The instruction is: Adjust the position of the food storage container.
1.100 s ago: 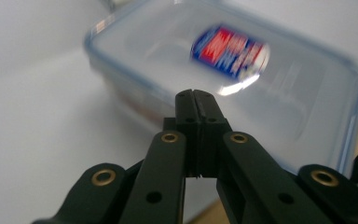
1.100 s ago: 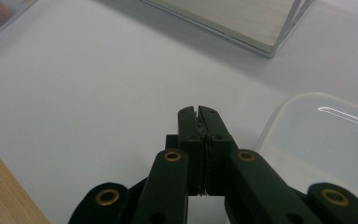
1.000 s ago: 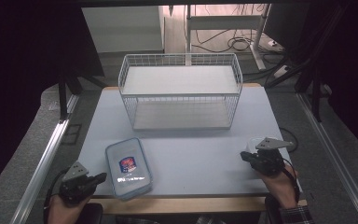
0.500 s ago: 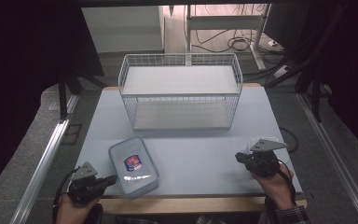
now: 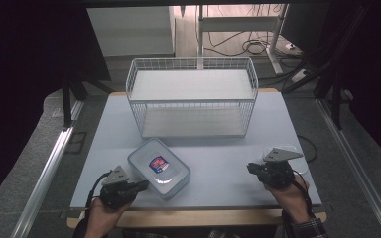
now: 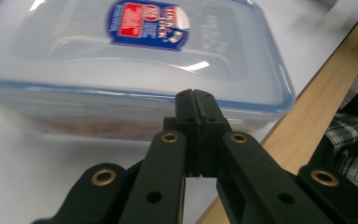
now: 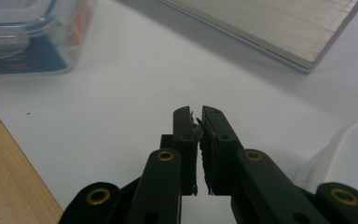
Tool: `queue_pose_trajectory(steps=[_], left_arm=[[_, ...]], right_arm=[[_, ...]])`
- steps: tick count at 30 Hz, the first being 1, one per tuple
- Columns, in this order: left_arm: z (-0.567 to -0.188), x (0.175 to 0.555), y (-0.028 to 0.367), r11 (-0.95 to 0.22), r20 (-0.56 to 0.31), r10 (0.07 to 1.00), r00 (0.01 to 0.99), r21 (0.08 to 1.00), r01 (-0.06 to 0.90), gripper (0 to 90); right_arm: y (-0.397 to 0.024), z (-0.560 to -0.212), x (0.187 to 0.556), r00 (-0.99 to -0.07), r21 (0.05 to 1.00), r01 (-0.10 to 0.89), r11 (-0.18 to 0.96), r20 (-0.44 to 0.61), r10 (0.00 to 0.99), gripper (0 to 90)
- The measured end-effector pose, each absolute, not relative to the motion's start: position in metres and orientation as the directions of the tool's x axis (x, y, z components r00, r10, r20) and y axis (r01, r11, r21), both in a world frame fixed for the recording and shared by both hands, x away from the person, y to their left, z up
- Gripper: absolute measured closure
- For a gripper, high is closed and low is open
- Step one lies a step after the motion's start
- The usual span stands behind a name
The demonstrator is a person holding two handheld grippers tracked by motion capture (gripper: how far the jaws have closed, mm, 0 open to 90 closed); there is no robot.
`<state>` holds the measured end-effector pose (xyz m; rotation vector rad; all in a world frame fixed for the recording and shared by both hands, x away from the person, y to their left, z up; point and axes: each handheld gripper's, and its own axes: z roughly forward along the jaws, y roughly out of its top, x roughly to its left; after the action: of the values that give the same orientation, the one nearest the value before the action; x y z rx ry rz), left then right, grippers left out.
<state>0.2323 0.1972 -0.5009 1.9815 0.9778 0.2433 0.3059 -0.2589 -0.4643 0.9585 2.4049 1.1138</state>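
High view: we see the box (image 5: 158, 167) lying on the counter (image 5: 228, 148), near its front edge.
Left tongs (image 6: 196, 95): ours are closed, empty, tips just beside the box's side.
Right tongs (image 7: 198, 116): nearly closed, empty, well apart from the box.

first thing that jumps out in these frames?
The white wire basket, standing at the far middle of the table. Next, the clear lidded food container with a red-and-blue label, lying near the front left edge. The left gripper sits shut right beside its near side, and the right gripper rests shut at the front right, holding nothing.
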Motion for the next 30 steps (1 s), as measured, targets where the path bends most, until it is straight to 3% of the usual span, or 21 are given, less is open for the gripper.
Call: queue_pose_trajectory(steps=[4,8,12,16,30], left_arm=[[-0.493,0.242,0.208,-0.266,-0.156,0.768,0.621,0.805,0.531,90.0],[-0.491,0.266,0.240,-0.239,-0.076,0.874,0.481,0.793,0.560,90.0],[-0.498,0.295,0.264,-0.217,-0.058,0.911,0.409,0.775,0.593,90.0],[-0.513,0.318,0.269,-0.169,-0.153,0.894,0.421,0.756,0.633,90.0],[-0.515,0.304,0.240,-0.212,-0.192,0.856,0.479,0.716,0.665,90.0]], right_arm=[[-0.256,-0.465,0.305,-0.721,0.772,0.445,0.455,0.008,0.693,84.1],[-0.253,-0.465,0.305,-0.726,0.776,0.447,0.444,0.026,0.687,84.3],[-0.250,-0.466,0.303,-0.736,0.776,0.445,0.447,0.033,0.676,84.3],[-0.245,-0.467,0.303,-0.747,0.771,0.443,0.457,0.036,0.664,84.1],[-0.223,-0.477,0.294,-0.806,0.742,0.443,0.503,0.084,0.586,83.9]])
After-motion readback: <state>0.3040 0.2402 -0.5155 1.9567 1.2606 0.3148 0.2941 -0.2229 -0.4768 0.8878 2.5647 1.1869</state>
